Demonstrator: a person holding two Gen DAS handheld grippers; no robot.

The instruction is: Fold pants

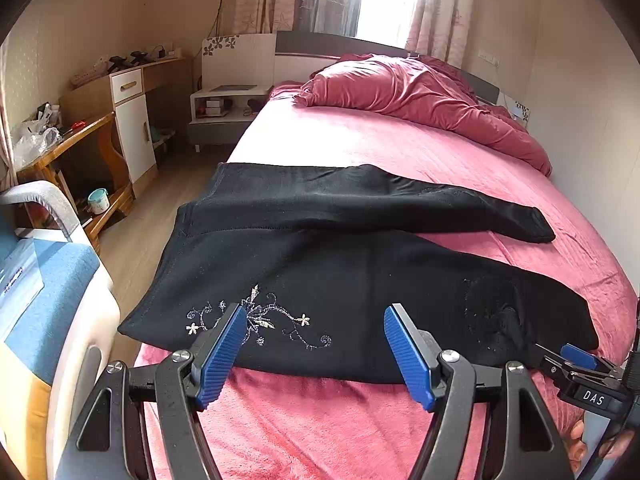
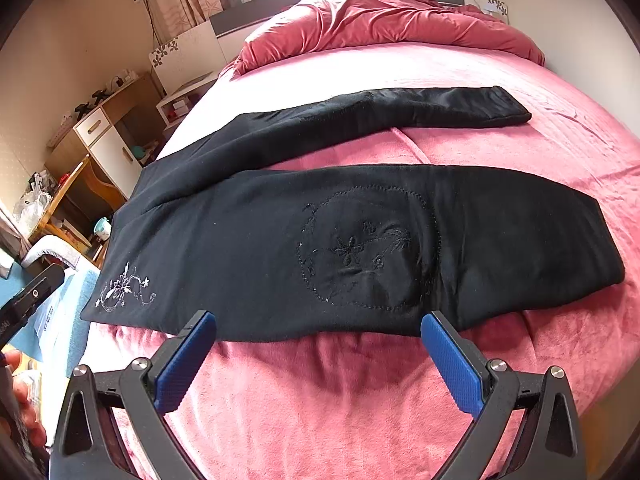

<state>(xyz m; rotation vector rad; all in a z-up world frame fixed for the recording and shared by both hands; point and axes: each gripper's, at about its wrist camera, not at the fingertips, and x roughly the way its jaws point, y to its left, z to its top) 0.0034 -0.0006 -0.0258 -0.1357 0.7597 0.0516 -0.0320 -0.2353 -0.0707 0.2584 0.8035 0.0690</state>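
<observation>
You had the black pants (image 1: 320, 264) spread flat across the pink bedspread (image 1: 360, 144), waistband hanging toward the left edge of the bed and the two legs running off to the right, the far leg angled away from the near one so a wedge of pink showed between them. Your left gripper (image 1: 316, 344) hovered over the near edge of the pants, its blue pads spread wide with nothing between them, just above the pale floral embroidery (image 1: 256, 320) near the waist. Your right gripper (image 2: 320, 344) also stood wide open and empty, poised at the near hem edge below the dark circular flower stitching (image 2: 360, 256) on the near leg. In the left wrist view the right gripper's body showed at the far right, and the white letters "DAS" (image 1: 593, 397) could be read on it. A rumpled red duvet (image 1: 420, 96) lay heaped at the far end of the bed. No other writing was legible.
</observation>
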